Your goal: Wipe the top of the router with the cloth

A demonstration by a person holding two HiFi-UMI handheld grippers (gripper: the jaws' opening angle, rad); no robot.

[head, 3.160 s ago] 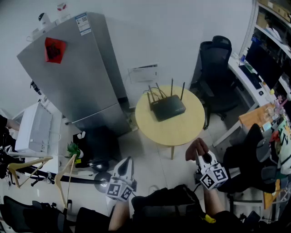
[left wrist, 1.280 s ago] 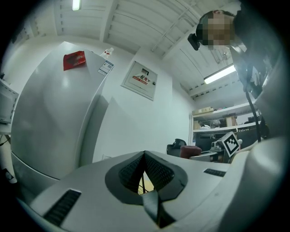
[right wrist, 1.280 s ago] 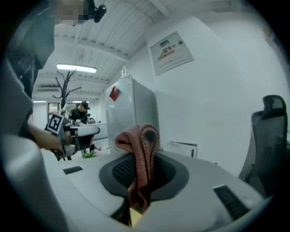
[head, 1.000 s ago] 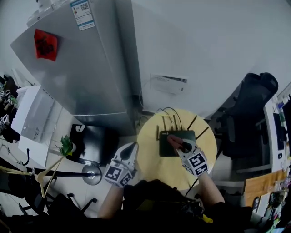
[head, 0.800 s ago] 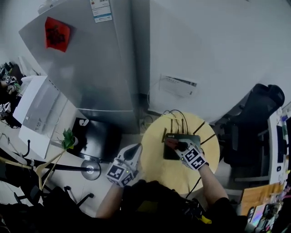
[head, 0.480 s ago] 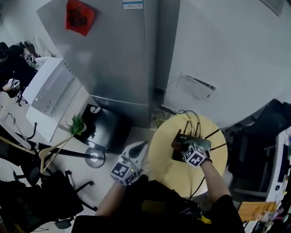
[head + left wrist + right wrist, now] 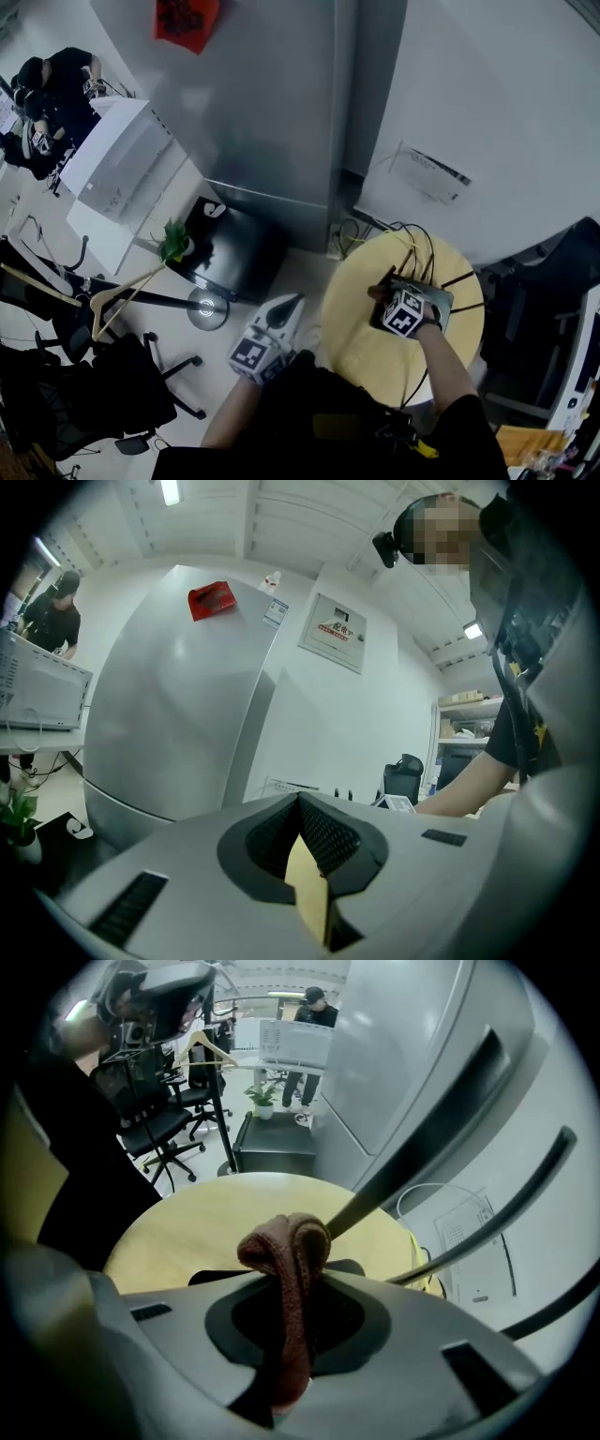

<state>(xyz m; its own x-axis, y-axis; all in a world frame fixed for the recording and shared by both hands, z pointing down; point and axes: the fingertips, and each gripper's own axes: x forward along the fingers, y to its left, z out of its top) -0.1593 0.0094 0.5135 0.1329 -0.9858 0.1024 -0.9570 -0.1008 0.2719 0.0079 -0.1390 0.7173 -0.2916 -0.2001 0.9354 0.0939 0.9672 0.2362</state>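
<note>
Your right gripper (image 7: 389, 298) is clamped on the reddish-brown cloth (image 7: 286, 1241), over the black router (image 7: 440, 302) on the round yellow table (image 7: 361, 352). Your left gripper (image 7: 281, 311) is clenched and empty, left of the table.

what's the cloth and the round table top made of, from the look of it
The cloth looks like reddish-brown fabric with a fuzzy nap, likely terry or microfibre; it bends in soft, thick folds. The table top is pale yellow, smooth and matt, probably wood or a wood-look laminate; no grain shows clearly enough to tell which.
</note>
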